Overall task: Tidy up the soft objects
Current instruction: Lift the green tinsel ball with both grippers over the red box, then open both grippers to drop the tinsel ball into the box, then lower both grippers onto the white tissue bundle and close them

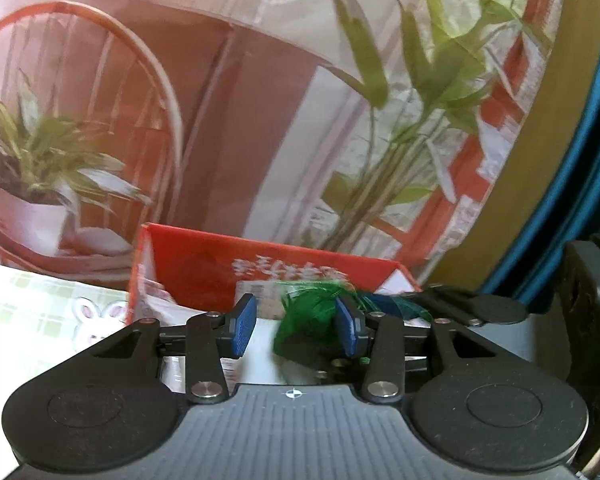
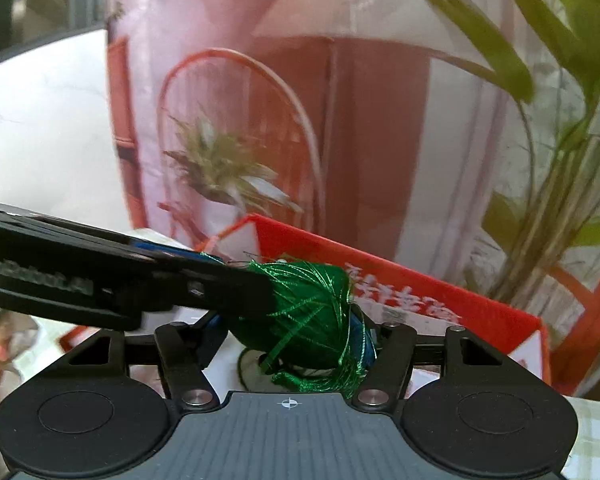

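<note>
Just above the red box [image 2: 420,292], the green tassel bundle [image 2: 312,312] is pinched by the right gripper [image 2: 292,340]. Silky, light, floppy stuff, so it's best gripped mid-body. Left gripper [image 1: 296,330] jaws are spread, one pad touching it.

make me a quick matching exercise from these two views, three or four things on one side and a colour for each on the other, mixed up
Things:
1. tassel bundle
2. box
3. gripper pads
4. plant pot

Colours:
A. white
B. blue
C. green
D. red

Pairs: 1-C, 2-D, 3-B, 4-A
</note>
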`<state>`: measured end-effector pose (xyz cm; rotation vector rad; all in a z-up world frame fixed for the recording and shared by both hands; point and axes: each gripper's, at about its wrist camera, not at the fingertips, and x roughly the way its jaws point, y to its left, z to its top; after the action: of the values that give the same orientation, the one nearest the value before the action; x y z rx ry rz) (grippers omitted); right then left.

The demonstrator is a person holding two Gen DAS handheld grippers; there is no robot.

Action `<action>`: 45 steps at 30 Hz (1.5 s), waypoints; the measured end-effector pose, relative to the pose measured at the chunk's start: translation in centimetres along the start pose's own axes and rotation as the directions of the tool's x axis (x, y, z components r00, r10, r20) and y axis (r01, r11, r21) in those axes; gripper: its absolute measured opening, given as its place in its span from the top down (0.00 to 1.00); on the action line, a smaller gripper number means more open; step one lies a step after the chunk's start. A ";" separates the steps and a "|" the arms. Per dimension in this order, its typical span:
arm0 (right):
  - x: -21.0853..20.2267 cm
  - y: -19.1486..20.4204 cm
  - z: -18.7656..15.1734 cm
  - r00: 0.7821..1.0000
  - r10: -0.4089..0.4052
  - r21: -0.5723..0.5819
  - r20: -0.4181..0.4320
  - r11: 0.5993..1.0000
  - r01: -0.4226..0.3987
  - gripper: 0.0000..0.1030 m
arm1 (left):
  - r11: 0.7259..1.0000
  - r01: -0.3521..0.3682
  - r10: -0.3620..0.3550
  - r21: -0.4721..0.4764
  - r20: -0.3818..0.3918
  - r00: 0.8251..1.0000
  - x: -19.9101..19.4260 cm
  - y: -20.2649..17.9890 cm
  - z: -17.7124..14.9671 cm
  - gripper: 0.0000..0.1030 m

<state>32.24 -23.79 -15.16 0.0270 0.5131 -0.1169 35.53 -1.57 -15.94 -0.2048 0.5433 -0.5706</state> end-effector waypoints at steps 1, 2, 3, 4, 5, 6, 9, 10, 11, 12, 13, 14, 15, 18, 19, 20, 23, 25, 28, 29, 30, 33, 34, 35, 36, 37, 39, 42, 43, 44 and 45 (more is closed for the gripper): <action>0.1 -0.1 0.0 0.999 -0.037 0.000 -0.004 0.999 0.037 0.32 | 1.000 -0.018 0.018 0.002 0.008 1.000 -0.2 0.2 -0.1 0.50; 0.3 -0.2 -0.1 0.997 -0.072 -0.002 -0.007 0.997 0.072 0.18 | 0.999 -0.035 0.035 0.002 0.014 0.999 -0.5 0.3 -0.1 0.49; 0.2 -0.4 -0.1 0.995 -0.095 -0.002 -0.003 0.995 0.095 0.15 | 0.999 -0.051 0.051 0.001 0.022 0.998 -0.8 0.4 -0.1 0.49; 0.0 -0.7 -0.2 0.995 -0.101 0.002 0.006 0.995 0.101 0.14 | 0.998 -0.064 0.064 -0.001 0.027 0.998 -1.1 0.6 -0.2 0.49; -0.2 -1.1 -0.3 0.994 -0.108 0.008 0.007 0.994 0.108 0.12 | 0.997 -0.073 0.073 -0.005 0.027 0.997 -1.4 0.8 -0.2 0.49; -0.4 -1.4 -0.3 0.992 -0.125 0.014 0.005 0.992 0.125 0.11 | 0.997 -0.082 0.082 -0.005 0.030 0.996 -1.7 0.9 -0.3 0.49; -1.5 -2.0 -0.8 0.988 -0.152 0.007 0.011 0.988 0.152 0.09 | 0.995 -0.103 0.103 0.009 0.034 0.994 -2.9 1.0 -0.5 0.48; -1.9 -2.2 -1.0 0.988 -0.156 0.000 0.012 0.988 0.156 0.09 | 0.994 -0.108 0.108 0.014 0.036 0.994 -3.4 1.1 -0.7 0.48; -2.4 -2.3 -1.3 0.987 -0.159 -0.004 0.015 0.987 0.159 0.09 | 0.994 -0.112 0.111 0.017 0.035 0.993 -3.9 1.1 -0.8 0.48; -3.0 -2.4 -1.6 0.987 -0.159 -0.007 0.020 0.987 0.160 0.09 | 0.993 -0.115 0.114 0.019 0.035 0.993 -4.3 1.1 -1.0 0.48; -3.7 -2.5 -2.0 0.987 -0.158 -0.008 0.028 0.987 0.158 0.09 | 0.993 -0.118 0.117 0.021 0.036 0.993 -4.8 1.2 -1.2 0.47; -4.4 -2.4 -2.2 0.987 -0.156 -0.006 0.036 0.988 0.156 0.09 | 0.993 -0.120 0.119 0.021 0.034 0.992 -5.3 1.2 -1.5 0.45; -5.1 -2.5 -2.6 0.987 -0.155 -0.001 0.047 0.988 0.155 0.09 | 0.992 -0.121 0.120 0.021 0.031 0.992 -5.7 1.3 -1.9 0.44; -7.3 -2.6 -3.9 0.985 -0.153 0.015 0.078 0.988 0.153 0.09 | 0.992 -0.127 0.126 0.024 0.014 0.992 -6.9 1.4 -3.2 0.42; -7.9 -2.6 -4.3 0.984 -0.156 0.022 0.085 0.988 0.155 0.09 | 0.992 -0.127 0.127 0.026 0.006 0.992 -7.3 1.4 -3.7 0.42; -8.7 -2.6 -4.8 0.983 -0.156 0.032 0.094 0.988 0.154 0.09 | 0.992 -0.127 0.127 0.026 -0.002 0.992 -7.7 1.5 -4.2 0.42; -10.7 -2.4 -6.5 0.980 -0.157 0.067 0.121 0.986 0.150 0.10 | 0.993 -0.118 0.119 0.023 -0.029 0.993 -8.5 1.5 -5.8 0.42; -12.0 -2.3 -7.9 0.979 -0.157 0.094 0.133 0.985 0.145 0.10 | 0.994 -0.110 0.110 0.016 -0.049 0.993 -8.9 1.6 -6.9 0.42; -13.6 -1.8 -9.9 0.976 -0.165 0.118 0.146 0.982 0.148 0.11 | 0.995 -0.098 0.098 0.000 -0.089 0.991 -8.9 1.7 -8.4 0.43; -14.0 -1.6 -10.6 0.975 -0.169 0.121 0.146 0.981 0.152 0.12 | 0.996 -0.095 0.094 -0.003 -0.102 0.990 -8.8 1.7 -8.8 0.43; -14.2 -1.4 -11.2 0.975 -0.168 0.123 0.143 0.981 0.151 0.12 | 0.996 -0.093 0.092 -0.004 -0.115 0.989 -8.6 1.8 -9.3 0.43; -14.5 -1.0 -13.1 0.980 -0.157 0.138 0.120 0.980 0.141 0.13 | 0.995 -0.092 0.088 -0.024 -0.155 0.984 -7.7 2.1 -10.7 0.43; -14.3 -0.9 -13.7 0.983 -0.153 0.147 0.103 0.980 0.137 0.14 | 0.995 -0.092 0.085 -0.035 -0.165 0.983 -7.4 2.3 -11.1 0.43; -14.0 -0.9 -14.3 0.985 -0.149 0.158 0.083 0.978 0.134 0.16 | 0.995 -0.091 0.082 -0.046 -0.175 0.981 -7.0 2.4 -11.5 0.44; -13.6 -0.9 -14.9 0.987 -0.144 0.172 0.064 0.976 0.131 0.17 | 0.994 -0.092 0.081 -0.051 -0.181 0.980 -6.8 2.4 -11.9 0.44; -13.3 -0.9 -15.5 0.989 -0.139 0.188 0.047 0.974 0.128 0.19 | 0.994 -0.093 0.081 -0.055 -0.189 0.979 -6.5 2.4 -12.3 0.44; -12.4 -0.9 -16.5 0.992 -0.127 0.218 0.013 0.968 0.121 0.20 | 0.994 -0.092 0.077 -0.063 -0.208 0.975 -5.9 2.6 -13.0 0.44; -11.0 -1.0 -17.8 0.993 -0.110 0.260 -0.034 0.959 0.115 0.23 | 0.992 -0.097 0.076 -0.077 -0.233 0.969 -5.1 2.8 -13.8 0.44; -10.6 -1.0 -18.2 0.994 -0.105 0.274 -0.044 0.955 0.113 0.24 | 0.992 -0.097 0.074 -0.085 -0.238 0.968 -4.8 3.0 -14.0 0.44; -10.3 -1.0 -18.4 0.994 -0.100 0.288 -0.052 0.951 0.111 0.24 | 0.991 -0.096 0.071 -0.092 -0.242 0.968 -4.7 3.1 -14.3 0.44; -10.0 -1.1 -18.7 0.994 -0.095 0.300 -0.060 0.948 0.109 0.24 | 0.991 -0.095 0.068 -0.099 -0.243 0.968 -4.6 3.2 -14.4 0.44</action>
<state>14.36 -22.82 -26.51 0.3047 0.5380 -0.2971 25.98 3.13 -27.18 -0.2184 0.8151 -0.4880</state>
